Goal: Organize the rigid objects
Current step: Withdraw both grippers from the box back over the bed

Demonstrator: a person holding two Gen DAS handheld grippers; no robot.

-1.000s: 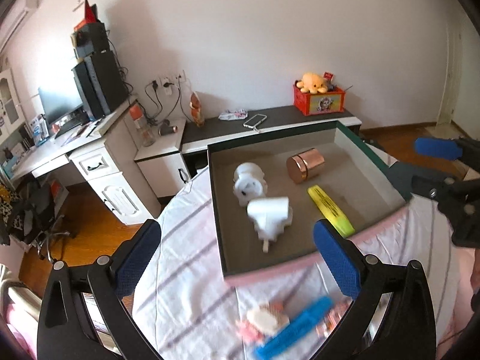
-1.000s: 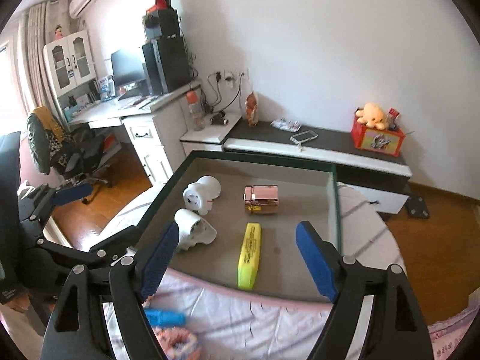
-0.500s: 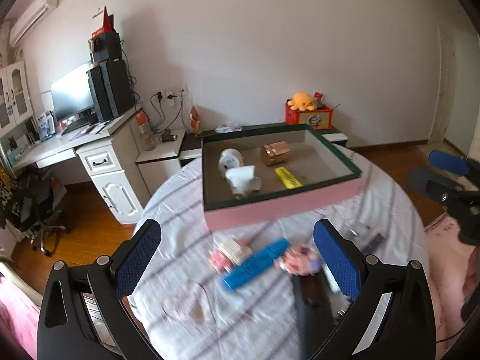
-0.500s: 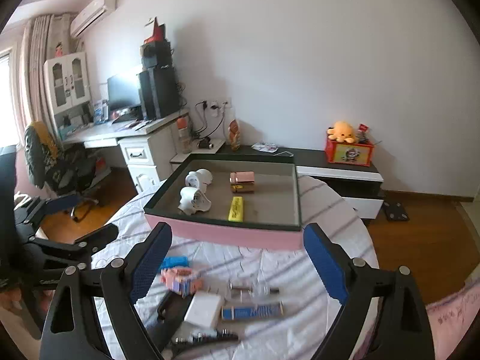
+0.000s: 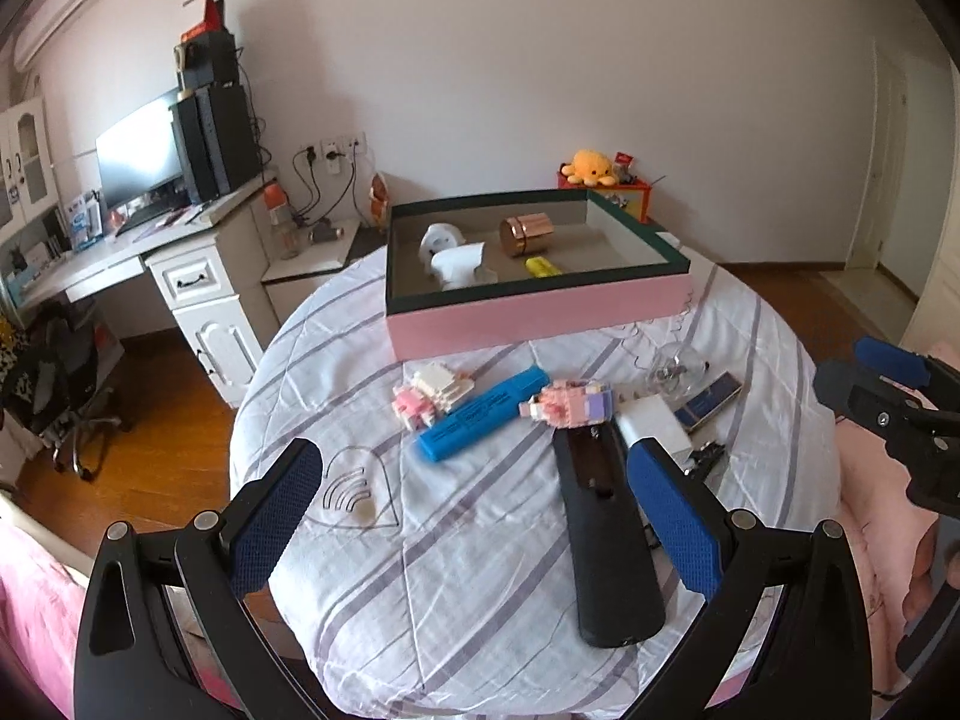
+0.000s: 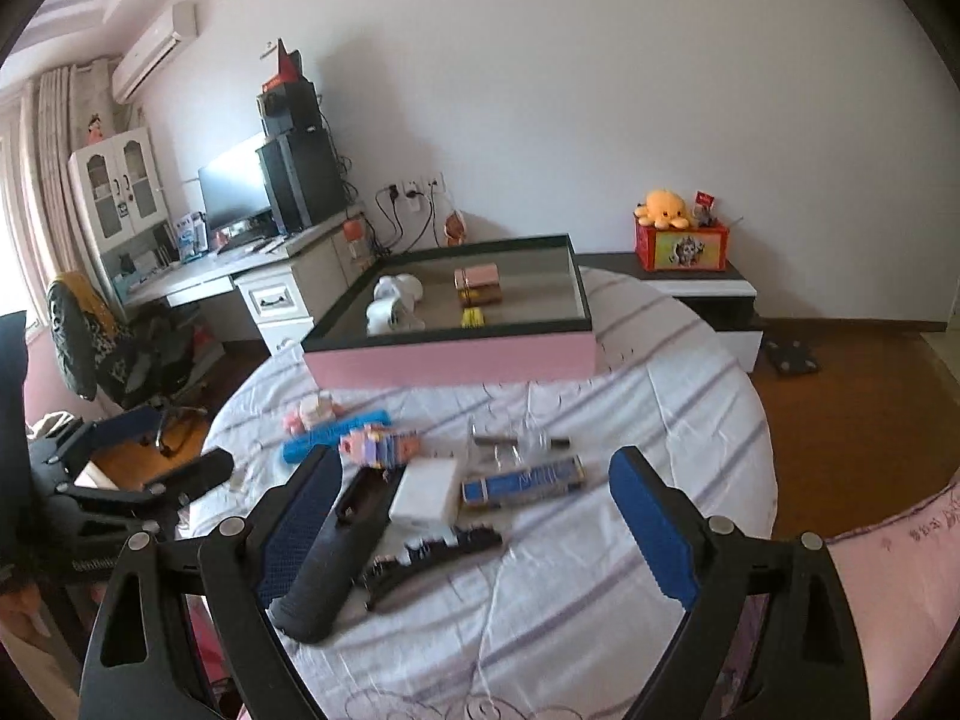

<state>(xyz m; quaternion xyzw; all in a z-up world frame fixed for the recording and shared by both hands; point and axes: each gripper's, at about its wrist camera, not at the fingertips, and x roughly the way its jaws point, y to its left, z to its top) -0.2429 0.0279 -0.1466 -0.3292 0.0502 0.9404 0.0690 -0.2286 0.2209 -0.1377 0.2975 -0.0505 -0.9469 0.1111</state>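
Note:
A pink box with a dark rim stands at the far side of the round table; it also shows in the right wrist view. Inside lie two white plugs, a copper cylinder and a yellow highlighter. In front of it on the cloth lie a blue highlighter, two pink block toys, a black remote, a white adapter, a blue case and a black hair clip. My left gripper and right gripper are open and empty above the near table edge.
The round table has a white striped cloth. A white desk with a monitor and speakers stands at the left, with a chair beside it. A low cabinet with a red box and an orange plush stands against the wall.
Both grippers have pulled back from over the pink box toward the near table edge. The loose objects in front of the box have come into view. Both stay open.

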